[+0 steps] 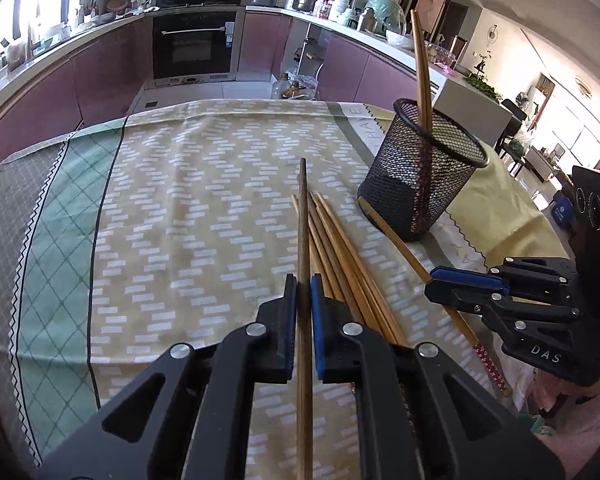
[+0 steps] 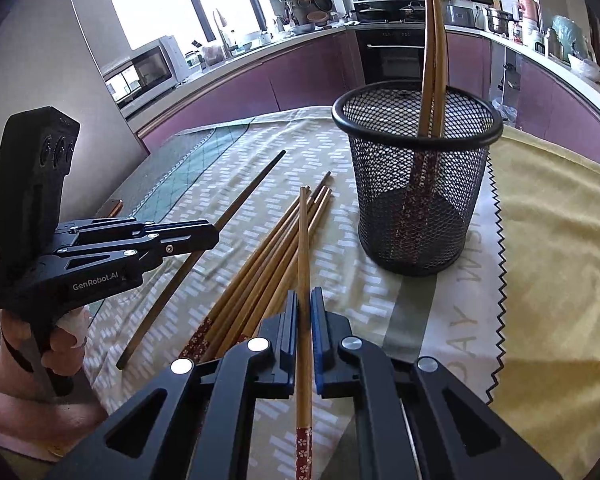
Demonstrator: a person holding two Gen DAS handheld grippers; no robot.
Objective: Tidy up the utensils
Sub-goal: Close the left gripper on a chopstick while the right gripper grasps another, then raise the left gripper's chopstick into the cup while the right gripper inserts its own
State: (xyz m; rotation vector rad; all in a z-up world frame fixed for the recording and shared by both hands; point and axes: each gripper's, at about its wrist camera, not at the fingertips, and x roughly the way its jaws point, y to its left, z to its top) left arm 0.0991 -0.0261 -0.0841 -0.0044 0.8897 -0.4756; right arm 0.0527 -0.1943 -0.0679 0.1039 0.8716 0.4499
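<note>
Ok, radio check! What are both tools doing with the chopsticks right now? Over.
Left tool shut on dark chopstick. Right tool shut on light chopstick. Mesh cup holds two, loose pile waits on cloth. Nothing blocking the cup.

The left gripper (image 1: 303,292) is low over the table, its blue-padded fingers (image 1: 289,312) clamped on a dark chopstick (image 1: 303,240) that runs straight ahead between them. The right gripper (image 2: 304,312) is beside it nearer the table's right edge, level, pinching a pale chopstick (image 2: 303,248). Each is held by a hand (image 2: 66,332).
</note>
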